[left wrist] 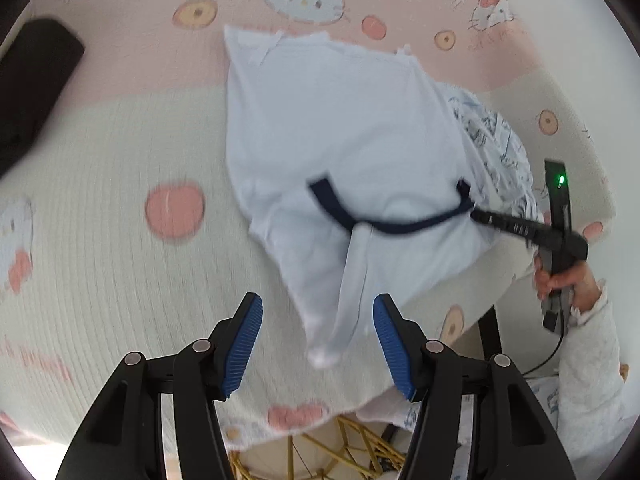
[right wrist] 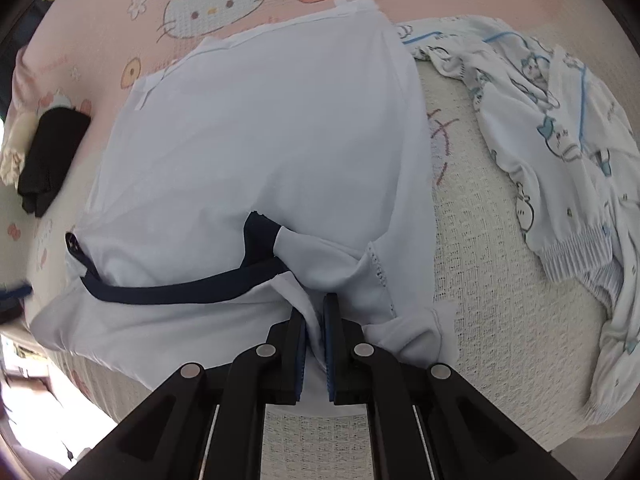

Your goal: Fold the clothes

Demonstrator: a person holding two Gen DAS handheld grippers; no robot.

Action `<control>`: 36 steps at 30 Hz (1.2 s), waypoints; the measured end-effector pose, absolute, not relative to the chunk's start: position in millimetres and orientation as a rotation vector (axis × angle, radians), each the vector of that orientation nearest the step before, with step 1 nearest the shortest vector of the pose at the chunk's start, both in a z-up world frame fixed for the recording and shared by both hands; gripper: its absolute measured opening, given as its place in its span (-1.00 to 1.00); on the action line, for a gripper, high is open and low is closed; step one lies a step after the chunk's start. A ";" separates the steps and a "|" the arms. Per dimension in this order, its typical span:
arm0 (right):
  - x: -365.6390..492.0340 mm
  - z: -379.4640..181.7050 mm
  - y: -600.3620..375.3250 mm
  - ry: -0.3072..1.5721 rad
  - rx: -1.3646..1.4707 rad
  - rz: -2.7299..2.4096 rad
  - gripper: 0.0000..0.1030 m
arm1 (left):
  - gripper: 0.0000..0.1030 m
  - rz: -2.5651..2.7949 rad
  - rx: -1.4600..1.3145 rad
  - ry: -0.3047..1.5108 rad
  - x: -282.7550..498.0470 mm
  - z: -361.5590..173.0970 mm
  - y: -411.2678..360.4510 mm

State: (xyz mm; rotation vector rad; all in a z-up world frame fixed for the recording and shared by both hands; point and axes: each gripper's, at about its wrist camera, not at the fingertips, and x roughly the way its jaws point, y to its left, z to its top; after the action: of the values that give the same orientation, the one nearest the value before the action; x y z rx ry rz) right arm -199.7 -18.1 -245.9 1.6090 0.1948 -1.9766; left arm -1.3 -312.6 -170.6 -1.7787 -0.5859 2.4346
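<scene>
A white shirt with a navy collar trim lies partly folded on a Hello Kitty blanket. My left gripper hovers open above its near corner; a loose sleeve tip hangs between the blue pads without being pinched. In the right wrist view my right gripper is shut on a bunch of the white shirt just below the navy trim. The left wrist view shows that right gripper at the shirt's right edge, held by a hand.
A crumpled white garment with blue cartoon print lies to the right of the shirt. A folded black garment rests at the far left. The blanket's near edge drops off, with a yellow wire frame below it.
</scene>
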 end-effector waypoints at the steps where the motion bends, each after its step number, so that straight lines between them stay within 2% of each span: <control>1: -200.9 -246.8 -15.9 0.172 1.609 -1.977 -0.93 | 0.06 2.420 -1.784 -0.609 1.4 -174.2 -305.6; 4: -198.1 -249.9 -8.4 0.097 1.605 -1.978 -0.93 | 0.06 2.366 -1.765 -0.683 17.0 -178.0 -303.1; 9: -204.0 -253.8 -2.8 0.021 1.617 -1.964 -0.93 | 0.06 2.410 -1.746 -0.588 19.3 -182.9 -291.8; 11: -192.7 -250.5 -8.1 0.053 1.564 -1.983 -0.88 | 0.05 2.434 -1.738 -0.577 16.1 -189.6 -289.1; 13: -182.7 -248.0 -12.5 0.099 1.499 -2.006 -0.85 | -0.16 2.430 -1.708 -0.604 13.7 -196.2 -288.9; 14: -185.2 -244.9 -15.2 0.119 1.478 -2.016 -0.82 | -0.39 2.428 -1.710 -0.605 13.0 -198.5 -289.7; 17: -182.8 -234.6 -2.4 0.064 1.431 -2.060 -0.48 | -0.46 2.418 -1.753 -0.608 9.5 -207.2 -292.3; 19: -179.5 -224.3 17.4 -0.033 1.383 -2.089 -0.35 | -0.47 2.400 -1.743 -0.653 9.0 -209.0 -295.2; 21: -171.4 -213.4 34.3 -0.128 1.330 -2.116 -0.01 | -0.47 2.391 -1.747 -0.659 7.9 -209.1 -296.0; 23: -162.9 -204.4 50.8 -0.155 1.285 -2.154 0.12 | -0.47 2.384 -1.748 -0.648 6.5 -208.1 -295.3; 28: -160.3 -200.8 65.8 -0.120 1.258 -2.231 0.14 | -0.47 2.378 -1.744 -0.629 6.0 -206.9 -292.9; 36: -165.7 -227.8 76.4 -0.064 1.348 -2.248 0.14 | -0.47 2.383 -1.752 -0.630 8.0 -209.4 -292.6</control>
State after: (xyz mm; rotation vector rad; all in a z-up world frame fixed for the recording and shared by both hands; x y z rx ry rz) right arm -165.7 76.4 -227.8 1.3480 -0.0642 -2.2485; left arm 8.0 -292.6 -209.4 -1.7522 -0.6301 2.3828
